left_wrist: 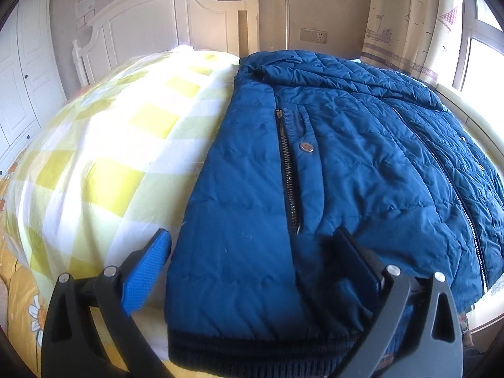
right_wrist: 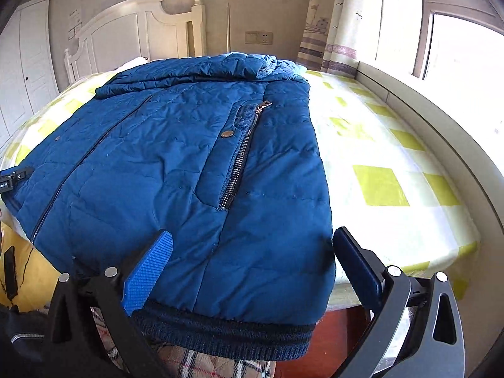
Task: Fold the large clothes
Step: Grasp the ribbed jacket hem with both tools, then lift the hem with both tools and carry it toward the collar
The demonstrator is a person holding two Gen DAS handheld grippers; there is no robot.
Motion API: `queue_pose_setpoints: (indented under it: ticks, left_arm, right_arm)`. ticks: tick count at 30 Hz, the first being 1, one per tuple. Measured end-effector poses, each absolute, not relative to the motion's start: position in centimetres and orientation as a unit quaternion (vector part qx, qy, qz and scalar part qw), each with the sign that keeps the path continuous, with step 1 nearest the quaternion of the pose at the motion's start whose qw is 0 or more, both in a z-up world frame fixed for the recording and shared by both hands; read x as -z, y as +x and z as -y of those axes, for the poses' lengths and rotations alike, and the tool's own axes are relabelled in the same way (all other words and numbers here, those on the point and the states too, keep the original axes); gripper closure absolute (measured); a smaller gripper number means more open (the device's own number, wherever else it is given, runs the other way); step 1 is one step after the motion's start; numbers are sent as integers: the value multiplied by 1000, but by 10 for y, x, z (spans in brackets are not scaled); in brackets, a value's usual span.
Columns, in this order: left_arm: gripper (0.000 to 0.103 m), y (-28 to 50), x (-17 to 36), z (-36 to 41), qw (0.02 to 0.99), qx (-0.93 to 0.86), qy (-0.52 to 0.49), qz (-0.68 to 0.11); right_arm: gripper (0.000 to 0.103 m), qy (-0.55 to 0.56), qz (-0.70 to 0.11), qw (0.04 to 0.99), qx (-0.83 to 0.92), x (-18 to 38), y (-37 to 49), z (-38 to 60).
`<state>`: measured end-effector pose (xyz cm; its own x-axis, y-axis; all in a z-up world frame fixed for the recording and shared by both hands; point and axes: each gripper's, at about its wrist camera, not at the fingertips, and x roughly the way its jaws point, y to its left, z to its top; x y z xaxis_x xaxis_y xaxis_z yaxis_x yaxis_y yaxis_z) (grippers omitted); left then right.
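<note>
On the yellow-checked bedsheet [left_wrist: 104, 157], the quilted blue jacket [left_wrist: 330, 163] is straddled at lower frame by left gripper [left_wrist: 255, 261] and right gripper [right_wrist: 252, 261], jaws apart; both hem corners should be pinched evenly.

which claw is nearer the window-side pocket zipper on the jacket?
Right. The right claw, open, straddles the hem just below that pocket zipper. The left claw, also open, sits at the jacket's opposite hem corner, under the other pocket zipper.

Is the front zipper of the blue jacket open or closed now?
Closed. The front zipper runs as one joined line down the jacket, which lies flat.
</note>
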<state>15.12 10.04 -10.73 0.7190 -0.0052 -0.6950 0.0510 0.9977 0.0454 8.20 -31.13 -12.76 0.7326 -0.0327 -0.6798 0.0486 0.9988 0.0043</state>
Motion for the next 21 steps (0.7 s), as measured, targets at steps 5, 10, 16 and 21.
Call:
queue_pose_setpoints:
  ticks: [5, 10, 16, 21]
  left_arm:
    - [2, 135, 102, -130, 925, 61, -23, -373]
    - [3, 133, 109, -144, 916, 99, -77, -380]
    - [10, 133, 107, -123, 910, 122, -69, -391]
    - [22, 130, 107, -131, 906, 127, -101, -391]
  right_arm:
    - [5, 134, -328, 935, -8, 135, 36, 354]
    - [11, 270, -306, 910, -73, 173, 8, 385]
    - [30, 324, -257, 899, -146, 180, 13, 378]
    - [33, 306, -208, 910, -188, 154, 12, 363]
